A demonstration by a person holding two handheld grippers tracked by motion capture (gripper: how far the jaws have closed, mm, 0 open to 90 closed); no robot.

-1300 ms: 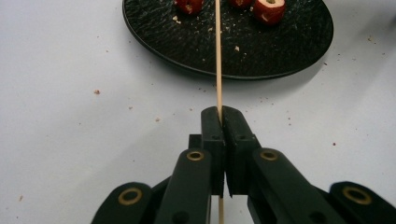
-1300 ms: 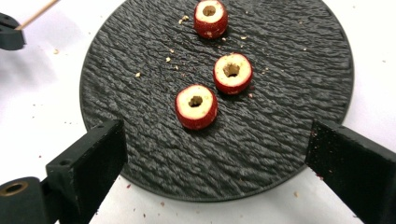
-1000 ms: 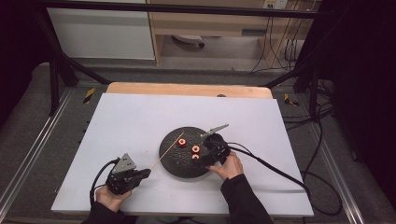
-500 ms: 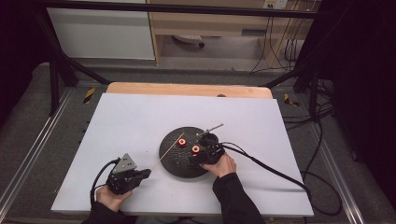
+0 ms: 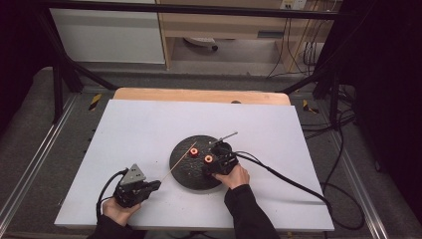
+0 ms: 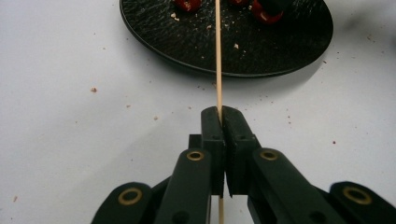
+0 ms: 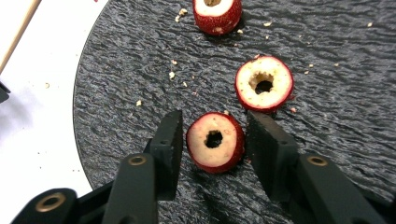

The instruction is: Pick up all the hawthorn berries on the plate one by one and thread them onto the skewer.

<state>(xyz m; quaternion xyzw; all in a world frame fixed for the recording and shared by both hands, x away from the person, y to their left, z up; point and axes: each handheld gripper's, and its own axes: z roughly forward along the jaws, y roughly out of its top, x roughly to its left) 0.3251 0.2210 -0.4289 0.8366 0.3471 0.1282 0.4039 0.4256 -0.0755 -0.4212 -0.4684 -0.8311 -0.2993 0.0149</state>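
While the right gripper [image 7: 212, 135] stands parted around a cored fruit piece [image 7: 215, 141], nothing is pinched yet.
The piece sits between the jaws on the black plate [image 7: 140, 60], hole facing the camera, a small gap each side; closing comes next. The left gripper [image 6: 221, 114], clenched on the skewer [image 6: 218, 60], points its long axis toward the plate from the near left.

Skewer [image 6: 218, 56] tip cut off by top edge; far fruit piece [image 7: 217, 14] cropped at top edge.
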